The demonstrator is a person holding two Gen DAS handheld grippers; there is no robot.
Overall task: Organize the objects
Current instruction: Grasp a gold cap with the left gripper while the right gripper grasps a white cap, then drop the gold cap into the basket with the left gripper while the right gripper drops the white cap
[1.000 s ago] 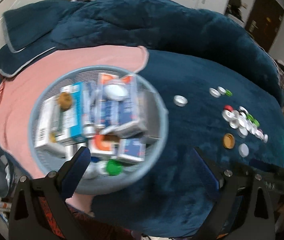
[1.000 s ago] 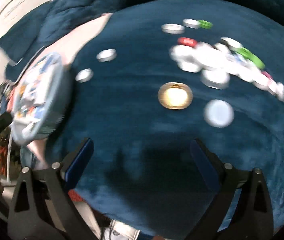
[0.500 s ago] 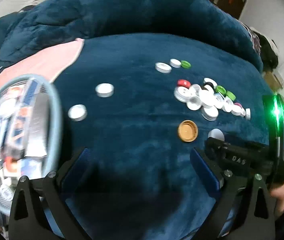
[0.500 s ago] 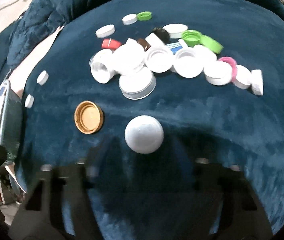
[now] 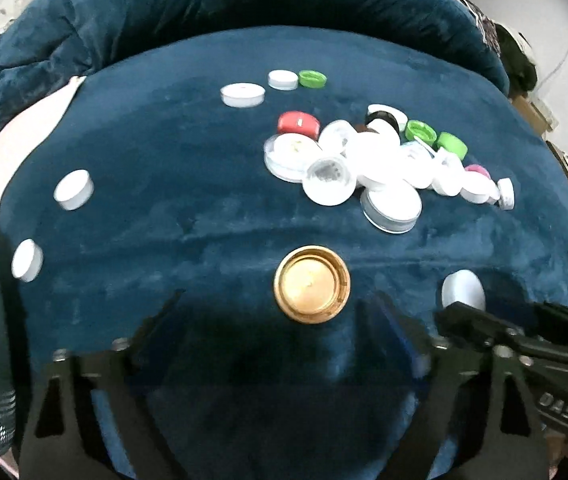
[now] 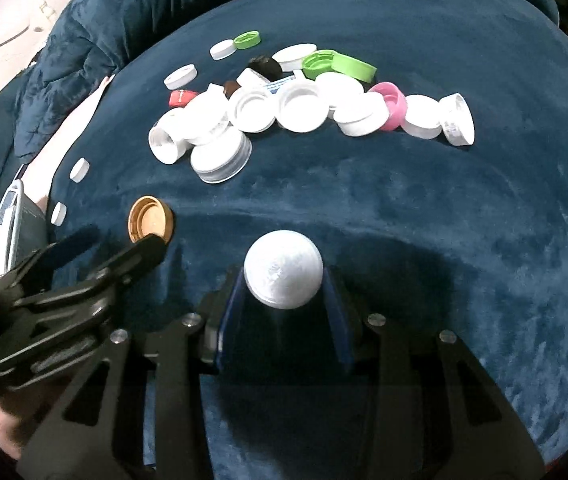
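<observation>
Now right gripper (image 6: 284,276) is clamped on the round white plastic cap (image 6: 282,274) on the blue plush cover (image 6: 464,220), while left gripper (image 5: 279,320), jaws just narrowing yet unclosed, points at the nearer gold metal lid (image 5: 312,284), just ahead between its fingers.

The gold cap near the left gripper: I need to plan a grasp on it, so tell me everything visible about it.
The gold cap is round, shiny and metallic-looking, lying flat with its open side up, so the raised rim and smooth inner floor show. It rests alone on the dark blue plush blanket, apart from the pile of caps. The left gripper is open around its near side; no contact is visible.
</observation>
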